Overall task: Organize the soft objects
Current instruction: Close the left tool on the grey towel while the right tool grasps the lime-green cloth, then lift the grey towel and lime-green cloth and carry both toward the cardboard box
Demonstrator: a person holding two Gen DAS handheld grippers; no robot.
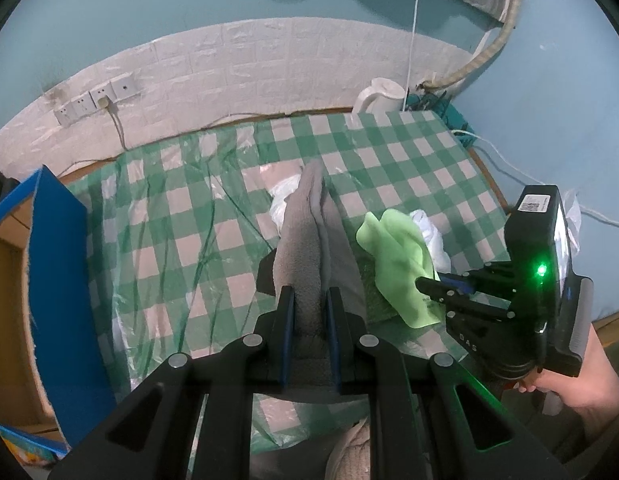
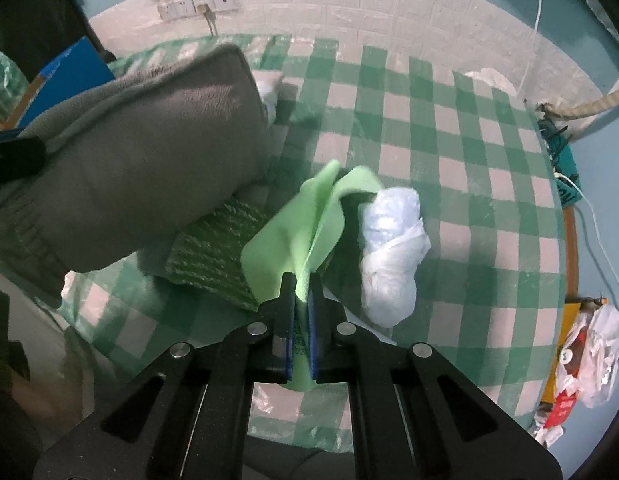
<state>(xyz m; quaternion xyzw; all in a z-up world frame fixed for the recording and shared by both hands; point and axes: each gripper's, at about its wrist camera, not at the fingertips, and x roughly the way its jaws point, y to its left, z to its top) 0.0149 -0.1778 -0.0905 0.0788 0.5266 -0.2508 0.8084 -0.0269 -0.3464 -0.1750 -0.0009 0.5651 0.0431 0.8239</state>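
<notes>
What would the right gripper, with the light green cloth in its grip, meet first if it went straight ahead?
Probably the checked tablecloth: the right gripper points between the grey fleece and the white plastic bundle. Depth is unclear; the bundle may brush it.

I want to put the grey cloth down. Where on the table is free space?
Free: checked cloth between blue box and grey cloth; also beyond the white bag, toward the wall. Crowded: middle, around the light green cloth.

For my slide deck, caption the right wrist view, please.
Right gripper pinches a light green cloth beside a white plastic bundle on the checkered table.
</notes>
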